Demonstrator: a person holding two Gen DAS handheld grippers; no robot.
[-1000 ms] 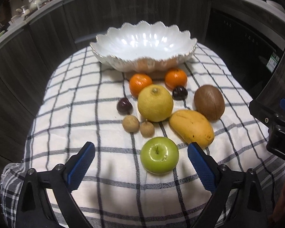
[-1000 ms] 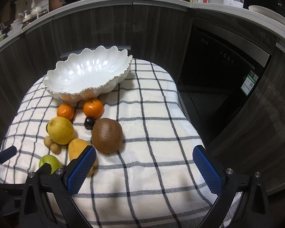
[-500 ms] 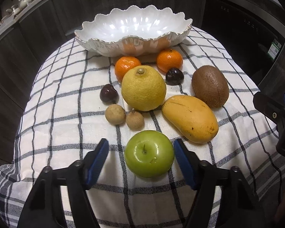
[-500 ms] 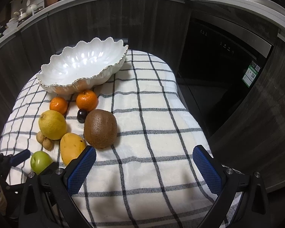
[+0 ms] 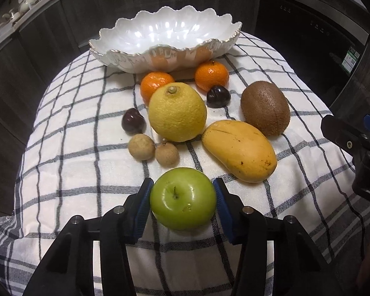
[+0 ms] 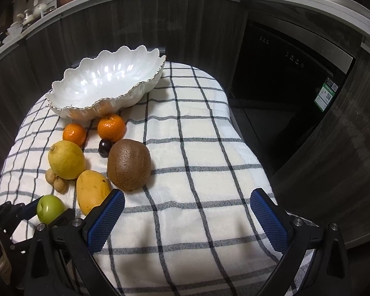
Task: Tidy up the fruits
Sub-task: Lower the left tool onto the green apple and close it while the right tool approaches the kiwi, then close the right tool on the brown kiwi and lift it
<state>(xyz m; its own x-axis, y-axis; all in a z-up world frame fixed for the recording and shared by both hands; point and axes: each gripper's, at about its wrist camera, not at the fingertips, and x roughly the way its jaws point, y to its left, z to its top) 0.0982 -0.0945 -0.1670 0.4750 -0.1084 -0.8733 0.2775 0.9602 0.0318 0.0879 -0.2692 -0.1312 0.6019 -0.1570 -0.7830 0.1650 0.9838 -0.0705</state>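
Fruits lie in a cluster on my checked cloth (image 5: 69, 177), ten by my count: one green apple (image 5: 183, 198), one mango (image 5: 239, 151), two small tan longans (image 5: 141, 146), one lemon (image 5: 177, 111), one kiwi (image 5: 265, 108), two dark plums (image 5: 133, 120) and two mandarins (image 5: 211, 75). Nearest to me is the apple, and my left hand-held gripper (image 5: 182, 206) has its blue pads pressed against both sides of it, narrowed to the apple's width; the apple sits on the cloth. Just beyond it the two longans touch each other, with the mango to their right, lying lengthwise and close to the kiwi behind it. The lemon stands in the middle of the group, stem end up, with one plum to its left and the other plum to its far right, just in front of the right-hand mandarin. Both mandarins sit just at the foot of the one white scalloped bowl (image 5: 224, 28), which holds no fruit.

My right hand-held gripper (image 6: 187, 213) is spread wide and holds nothing; it hangs over bare cloth to the right of the fruit, its left pad just in front of the mango's near end. Behind the cloth stand dark cabinet fronts (image 6: 125, 22), and a black appliance door (image 6: 283, 74) at far right.
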